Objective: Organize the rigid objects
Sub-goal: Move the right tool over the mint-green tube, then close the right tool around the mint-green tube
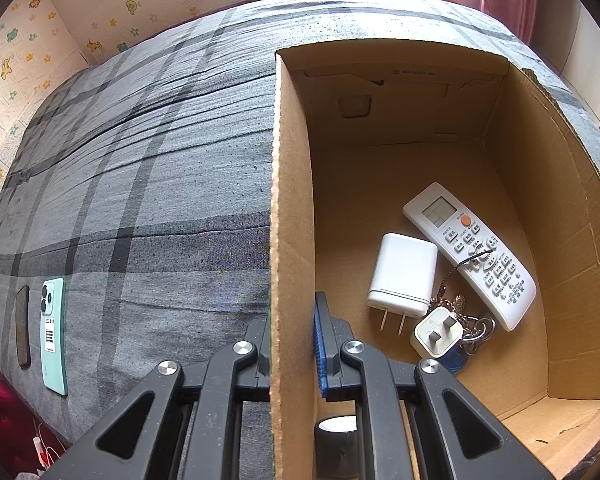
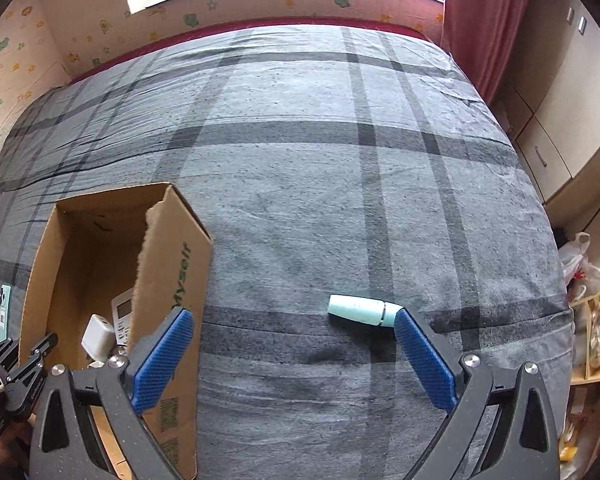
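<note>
**Box wall pinched at left, mint tube lying by the spread right fingers**

Left wrist view: the left gripper [image 1: 292, 344] is pinching the near side wall of the cardboard box [image 1: 292, 200], one finger outside and one blue pad inside. Inside the box a white remote [image 1: 470, 254], a white charger [image 1: 404, 276], a smaller plug [image 1: 436, 336] and a bunch of keys [image 1: 474, 326] are lying together. Outside the box, well apart on the grey plaid bedcover [image 1: 140, 168], a mint-green phone [image 1: 54, 328] and a dark phone [image 1: 22, 326] are lying side by side.

Right wrist view: the right gripper [image 2: 294, 344] is hovering with its fingers spread wide and nothing between the pads. The mint tube [image 2: 362, 311] is lying on the bedcover, clear of the box, its capped end just beside the right-hand fingertip. The box wall stands right behind the left-hand finger.
</note>
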Available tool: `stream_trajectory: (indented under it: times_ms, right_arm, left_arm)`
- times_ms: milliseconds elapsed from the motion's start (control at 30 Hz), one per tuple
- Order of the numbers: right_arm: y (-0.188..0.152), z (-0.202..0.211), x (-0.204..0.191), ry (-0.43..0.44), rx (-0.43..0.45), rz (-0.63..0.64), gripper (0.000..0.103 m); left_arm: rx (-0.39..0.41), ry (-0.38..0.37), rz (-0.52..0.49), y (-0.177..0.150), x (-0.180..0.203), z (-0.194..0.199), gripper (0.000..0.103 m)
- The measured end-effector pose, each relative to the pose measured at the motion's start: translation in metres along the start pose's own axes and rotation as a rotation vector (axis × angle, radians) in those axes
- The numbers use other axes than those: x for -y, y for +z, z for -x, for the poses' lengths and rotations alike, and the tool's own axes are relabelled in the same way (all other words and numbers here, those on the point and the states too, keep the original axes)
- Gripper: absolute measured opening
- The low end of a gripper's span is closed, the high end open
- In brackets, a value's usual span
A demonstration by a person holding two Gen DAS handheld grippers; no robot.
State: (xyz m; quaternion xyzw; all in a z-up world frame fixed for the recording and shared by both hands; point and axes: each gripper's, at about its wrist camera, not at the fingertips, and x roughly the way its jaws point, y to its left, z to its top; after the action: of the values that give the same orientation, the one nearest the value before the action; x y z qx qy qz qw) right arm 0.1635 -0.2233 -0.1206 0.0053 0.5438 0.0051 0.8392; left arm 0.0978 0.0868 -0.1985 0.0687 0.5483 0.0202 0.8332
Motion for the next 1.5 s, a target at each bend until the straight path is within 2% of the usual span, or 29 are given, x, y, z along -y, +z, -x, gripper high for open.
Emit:
stream_trajectory:
  times_ms: [333,867,1233,1267,1300,1500]
  right_arm:
    - [-0.001,-0.041,0.04,-0.04,-0.068,-0.093,0.103]
    - [-0.012,-0.124,0.074,-0.066,-0.225,-0.167,0.103]
    - [-0.015,-0.139,0.081,-0.075,-0.24,-0.193,0.102]
    - [-0.015,-0.139,0.08,-0.081,-0.24,-0.194,0.099]
    - [-0.014,-0.14,0.079,-0.087,-0.24,-0.197,0.091]
    - [-0.011,-0.132,0.073,-0.081,-0.226,-0.204,0.091]
  left_arm:
    - [-0.001,-0.002,0.001,0.0,0.0,0.001,0.014]
    - [0.0,0.007,-0.003,0.0,0.003,0.0,0.015]
    - [-0.003,0.01,-0.003,0.001,0.004,0.0,0.015]
    - [-0.003,0.009,-0.002,0.001,0.004,0.0,0.015]
    - [-0.003,0.01,-0.002,0.001,0.004,0.0,0.015]
    - [-0.003,0.007,0.001,0.0,0.004,0.001,0.015]
